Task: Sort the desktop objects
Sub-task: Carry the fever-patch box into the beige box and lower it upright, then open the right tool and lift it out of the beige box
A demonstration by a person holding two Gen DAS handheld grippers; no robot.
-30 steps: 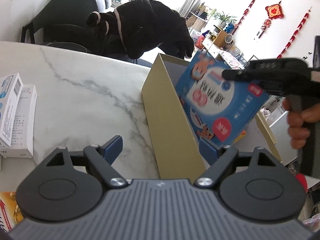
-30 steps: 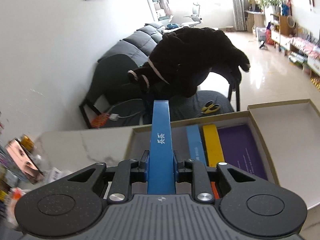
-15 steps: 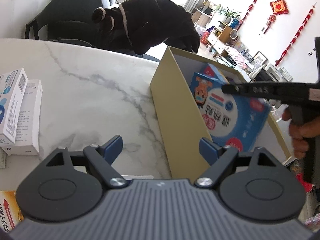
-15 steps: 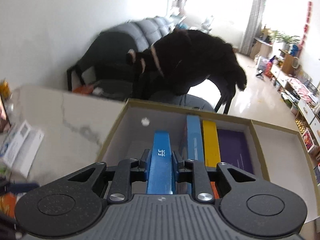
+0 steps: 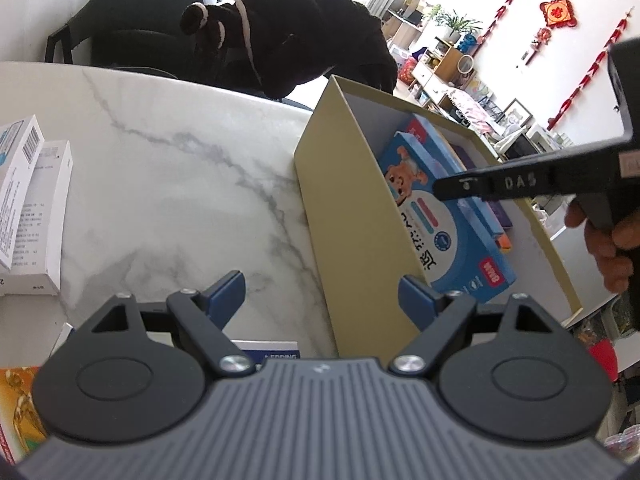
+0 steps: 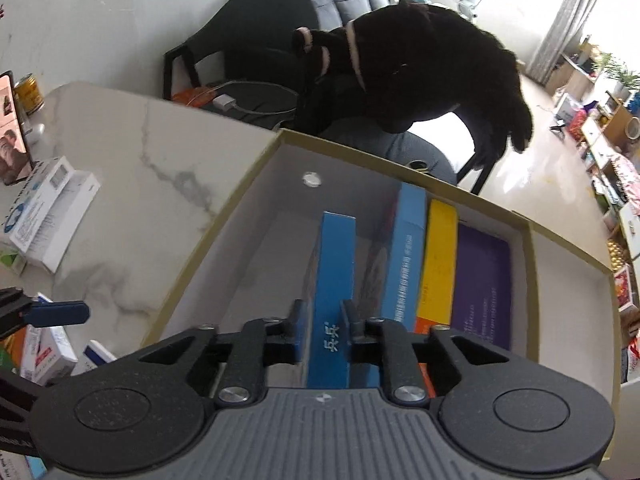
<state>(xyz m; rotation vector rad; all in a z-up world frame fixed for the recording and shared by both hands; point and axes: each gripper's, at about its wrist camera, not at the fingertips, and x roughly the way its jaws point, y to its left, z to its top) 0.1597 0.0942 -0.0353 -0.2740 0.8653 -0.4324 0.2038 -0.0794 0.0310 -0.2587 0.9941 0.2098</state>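
Right tongs (image 6: 323, 322), just loosening, straddle a blue carton (image 6: 334, 280) standing in the tan box (image 6: 200, 264) at the table's edge; released, it could topple. Left tongs (image 5: 320, 290) gape empty.

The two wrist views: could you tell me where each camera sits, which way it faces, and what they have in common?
Left wrist: sits on the left gripper, facing down across the marble table toward the tan box; its open fingers show, plus the right gripper and a hand.
Right wrist: sits on the right gripper, facing down into the box; its fingers flank the blue carton.
Shared: box, blue carton, table, white cartons, black plush toy.
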